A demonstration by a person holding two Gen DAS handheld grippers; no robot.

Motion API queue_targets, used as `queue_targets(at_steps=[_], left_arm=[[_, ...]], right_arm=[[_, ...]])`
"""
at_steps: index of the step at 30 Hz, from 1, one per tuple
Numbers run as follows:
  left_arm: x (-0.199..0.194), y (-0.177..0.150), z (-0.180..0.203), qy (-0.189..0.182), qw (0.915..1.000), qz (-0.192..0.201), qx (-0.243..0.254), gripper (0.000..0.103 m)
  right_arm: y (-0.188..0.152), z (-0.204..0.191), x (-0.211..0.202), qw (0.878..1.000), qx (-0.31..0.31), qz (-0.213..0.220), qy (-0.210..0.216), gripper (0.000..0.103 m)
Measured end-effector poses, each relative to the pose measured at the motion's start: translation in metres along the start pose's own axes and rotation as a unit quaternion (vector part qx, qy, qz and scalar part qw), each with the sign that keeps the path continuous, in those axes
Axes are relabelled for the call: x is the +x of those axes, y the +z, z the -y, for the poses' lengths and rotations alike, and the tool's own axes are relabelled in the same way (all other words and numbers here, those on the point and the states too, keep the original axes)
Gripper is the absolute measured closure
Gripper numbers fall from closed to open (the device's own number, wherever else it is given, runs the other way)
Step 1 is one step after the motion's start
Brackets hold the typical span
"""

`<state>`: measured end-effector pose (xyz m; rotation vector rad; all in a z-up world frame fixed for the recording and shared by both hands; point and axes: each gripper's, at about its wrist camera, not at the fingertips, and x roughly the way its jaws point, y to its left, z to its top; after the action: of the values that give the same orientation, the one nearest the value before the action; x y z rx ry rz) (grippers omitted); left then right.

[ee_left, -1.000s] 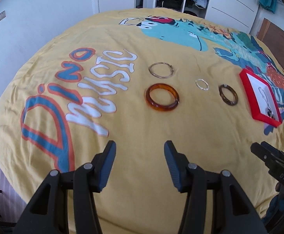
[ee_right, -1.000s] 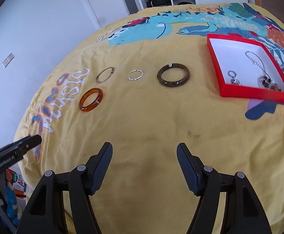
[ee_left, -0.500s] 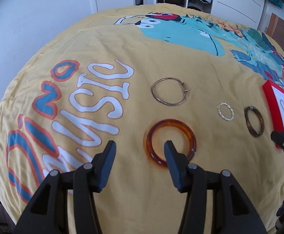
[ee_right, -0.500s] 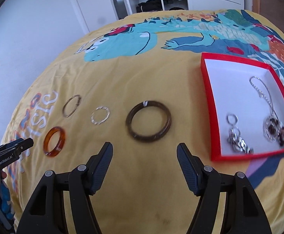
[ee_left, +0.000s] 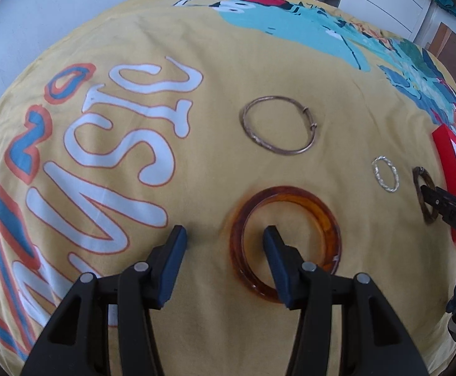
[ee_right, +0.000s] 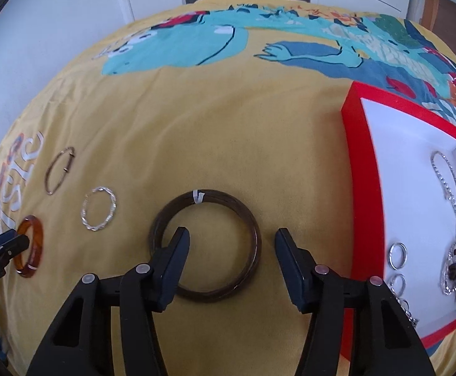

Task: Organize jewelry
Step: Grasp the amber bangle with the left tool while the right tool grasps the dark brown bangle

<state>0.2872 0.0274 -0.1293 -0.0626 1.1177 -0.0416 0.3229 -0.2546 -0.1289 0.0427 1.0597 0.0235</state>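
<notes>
Both tongs gape, left [ee_left: 224,238] straddling the flat amber bangle's [ee_left: 285,244] rim, right [ee_right: 232,241] just narrowing.

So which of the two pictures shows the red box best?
The right wrist view. There the red box shows its white inside, holding a chain necklace and small rings. In the left wrist view only a red sliver sits at the edge, partly behind the other gripper.

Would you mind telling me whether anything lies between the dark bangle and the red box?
Nothing visible does. The dark bangle lies flat on bare yellow bedspread, and only the right gripper's right finger hangs over the gap toward the red box.
</notes>
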Motion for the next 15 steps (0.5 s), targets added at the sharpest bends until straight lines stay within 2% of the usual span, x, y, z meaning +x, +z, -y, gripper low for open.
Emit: queue_targets(at_steps=[3, 4, 6, 8, 10, 13, 14, 15], left_arm=[[0.002, -0.003, 0.002, 0.003, 1.0000, 0.004, 0.005, 0.054], [0.002, -0.004, 0.004, 0.006, 0.9999, 0.007, 0.009, 0.054], [0.002, -0.006, 0.005, 0.011, 0.9998, 0.013, 0.013, 0.054], [0.001, -0.008, 0.007, 0.015, 0.9995, 0.021, 0.019, 0.055], [-0.001, -0.011, 0.008, 0.018, 0.9992, 0.027, 0.024, 0.058], [-0.006, -0.016, 0.014, 0.026, 0.9983, 0.033, 0.040, 0.076], [-0.007, -0.018, 0.017, 0.027, 0.9982, 0.034, 0.042, 0.086], [-0.011, -0.019, 0.018, 0.030, 0.9980, 0.036, 0.043, 0.090]], right_arm=[[0.000, -0.001, 0.005, 1.000, -0.004, -0.001, -0.003, 0.048], [-0.001, -0.003, 0.005, 1.000, -0.007, -0.002, -0.003, 0.052], [-0.002, -0.008, 0.004, 1.000, -0.014, -0.003, 0.001, 0.066], [-0.004, -0.013, 0.005, 1.000, -0.018, -0.008, 0.015, 0.094], [-0.010, -0.021, 0.002, 0.999, -0.030, -0.009, 0.025, 0.094], [-0.020, -0.031, -0.007, 0.999, -0.035, -0.005, 0.039, 0.094], [-0.023, -0.033, -0.011, 0.998, -0.035, -0.001, 0.043, 0.094], [-0.026, -0.034, -0.015, 0.998, -0.035, 0.002, 0.046, 0.094]])
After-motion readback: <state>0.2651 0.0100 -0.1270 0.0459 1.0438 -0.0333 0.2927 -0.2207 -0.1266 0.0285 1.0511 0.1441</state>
